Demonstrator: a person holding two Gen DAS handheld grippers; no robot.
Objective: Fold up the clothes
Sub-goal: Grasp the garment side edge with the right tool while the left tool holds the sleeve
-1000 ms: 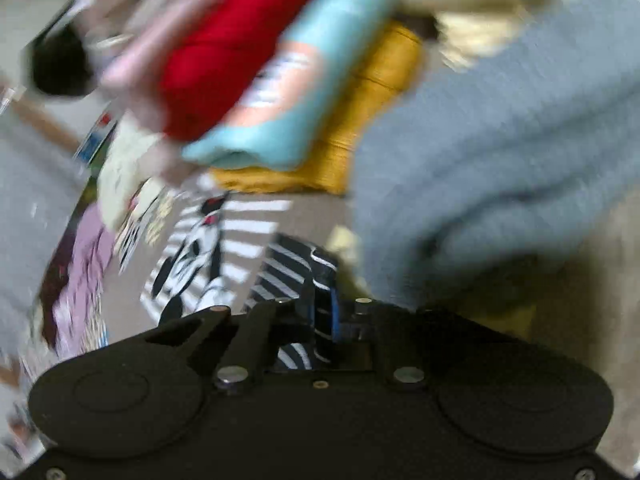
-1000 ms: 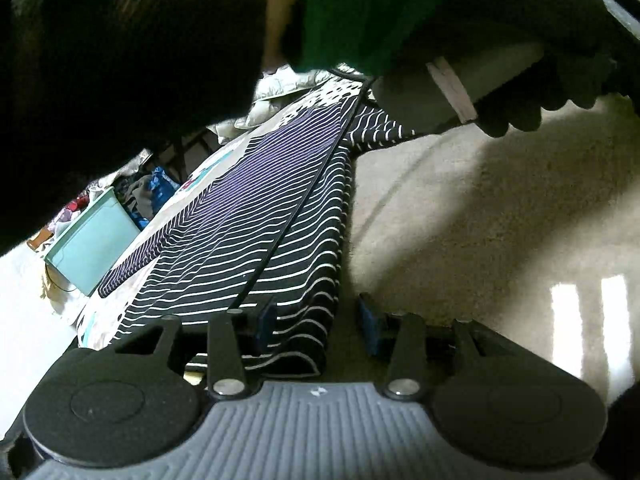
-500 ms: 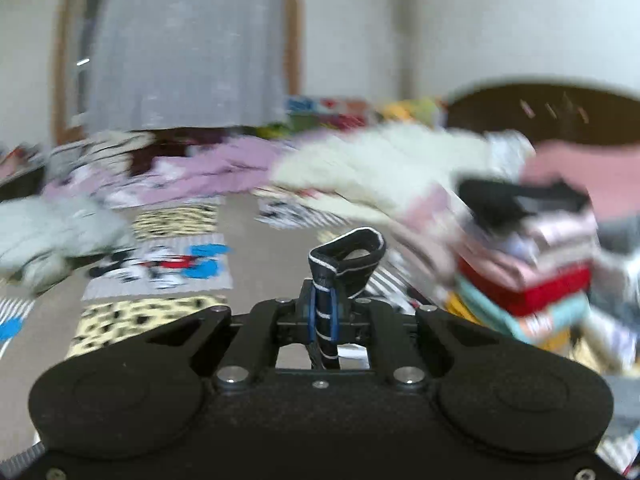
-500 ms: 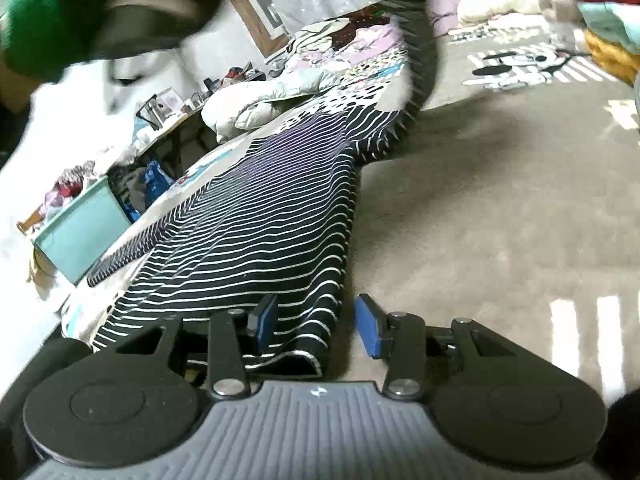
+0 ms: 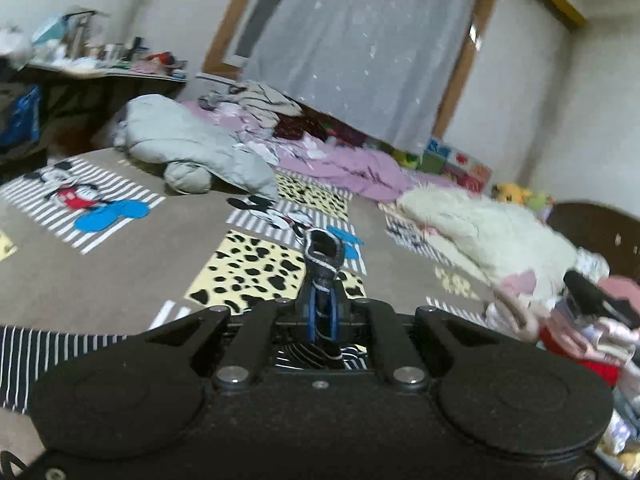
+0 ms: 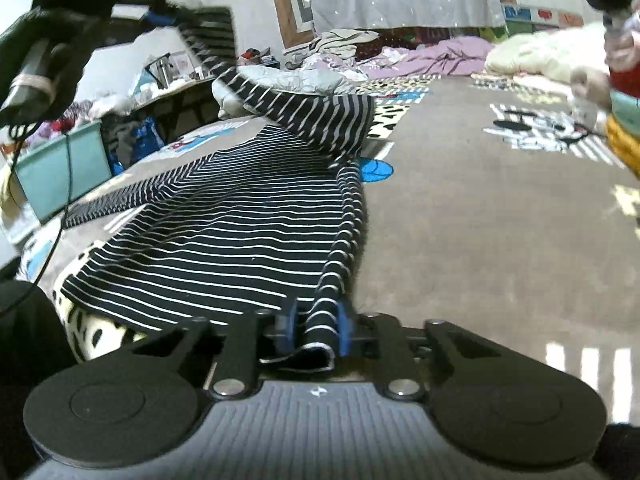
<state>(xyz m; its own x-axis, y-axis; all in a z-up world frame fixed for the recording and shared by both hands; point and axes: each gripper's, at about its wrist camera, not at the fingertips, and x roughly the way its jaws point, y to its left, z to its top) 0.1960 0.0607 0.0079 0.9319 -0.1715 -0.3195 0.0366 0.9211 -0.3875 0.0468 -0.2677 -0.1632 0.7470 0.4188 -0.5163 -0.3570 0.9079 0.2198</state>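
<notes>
A black shirt with thin white stripes [image 6: 224, 236] lies spread on the brown carpet. My right gripper [image 6: 316, 326] is shut on its near right hem, low at the carpet. My left gripper [image 5: 322, 316] is shut on a pinched loop of the same striped shirt [image 5: 323, 256]. In the right wrist view the left gripper [image 6: 160, 18] is raised at the upper left and lifts the far part of the shirt off the floor; that part hangs down in a fold.
A stack of folded clothes [image 5: 592, 332] stands at the right, also in the right wrist view [image 6: 624, 112]. A grey padded jacket [image 5: 188, 148], purple bedding [image 5: 360, 164] and a white fluffy blanket [image 5: 492, 232] lie farther off. A teal bin [image 6: 60, 168] stands at left.
My right gripper has closed on the shirt's near hem. My left gripper has swung up and away from the clothes stack, lifting the far part of the shirt.
</notes>
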